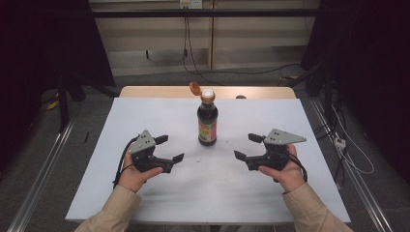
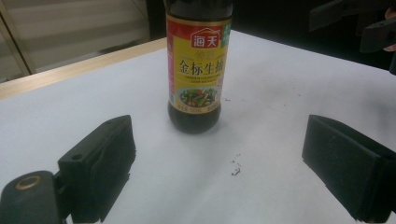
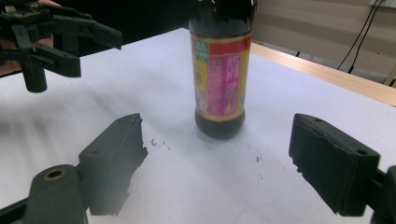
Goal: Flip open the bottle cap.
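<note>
Soy sauce bottle [image 1: 207,121]: dark glass, red and yellow label, standing upright at the middle of the white worktop [image 1: 145,203], toward its far half. Orange flip cap [image 1: 195,88]: swung open and hanging off the far-left side of the neck, pale spout exposed. Left gripper [image 1: 172,148]: near-left of the bottle, fingers spread wide with nothing between them, apart from the glass. Right gripper [image 1: 245,146]: near-right of the bottle, fingers likewise spread and empty, apart from the glass. Small dark specks [image 2: 236,170] lie on the worktop just in front of the bottle. Progress, judged: cap already open; bottle not yet grasped from either side; any lifting, pouring or closing of the cap remains to do.
</note>
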Demonstrator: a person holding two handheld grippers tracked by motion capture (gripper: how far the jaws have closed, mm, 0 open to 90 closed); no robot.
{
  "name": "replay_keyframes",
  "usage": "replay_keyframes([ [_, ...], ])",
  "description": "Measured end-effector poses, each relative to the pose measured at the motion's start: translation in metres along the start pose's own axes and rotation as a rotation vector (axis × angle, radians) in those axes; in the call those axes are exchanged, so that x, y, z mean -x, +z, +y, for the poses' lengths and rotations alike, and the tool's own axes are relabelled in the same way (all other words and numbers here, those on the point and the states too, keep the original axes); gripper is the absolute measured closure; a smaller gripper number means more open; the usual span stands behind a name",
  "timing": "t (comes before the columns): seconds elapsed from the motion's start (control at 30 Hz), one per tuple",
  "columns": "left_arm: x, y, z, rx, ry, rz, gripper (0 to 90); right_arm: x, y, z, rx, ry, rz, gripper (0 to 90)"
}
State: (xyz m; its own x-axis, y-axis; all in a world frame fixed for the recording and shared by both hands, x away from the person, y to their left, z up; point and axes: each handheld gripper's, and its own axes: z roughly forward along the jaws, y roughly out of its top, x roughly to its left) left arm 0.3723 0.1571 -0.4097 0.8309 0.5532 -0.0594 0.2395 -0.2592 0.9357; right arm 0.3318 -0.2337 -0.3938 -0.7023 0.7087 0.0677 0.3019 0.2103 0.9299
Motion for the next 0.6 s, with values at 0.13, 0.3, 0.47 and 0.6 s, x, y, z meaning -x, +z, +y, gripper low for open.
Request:
replay_keyframes([
  [0.13,-0.004,-0.007,-0.004,-0.002,-0.006,0.008,9.2,0.002,-0.004,-0.009,-0.009,0.012,-0.007,17.4],
  [0.3,-0.008,-0.014,-0.010,-0.020,-0.015,0.010,9.1,0.003,-0.008,-0.019,-0.010,0.005,-0.021,17.3],
  [0.47,-0.012,-0.021,-0.015,-0.019,-0.027,0.025,9.1,0.004,-0.013,-0.028,-0.018,0.013,-0.037,17.3],
  [0.6,-0.014,-0.025,-0.019,-0.026,-0.023,0.031,9.1,0.004,-0.016,-0.036,-0.021,0.018,-0.046,17.3],
])
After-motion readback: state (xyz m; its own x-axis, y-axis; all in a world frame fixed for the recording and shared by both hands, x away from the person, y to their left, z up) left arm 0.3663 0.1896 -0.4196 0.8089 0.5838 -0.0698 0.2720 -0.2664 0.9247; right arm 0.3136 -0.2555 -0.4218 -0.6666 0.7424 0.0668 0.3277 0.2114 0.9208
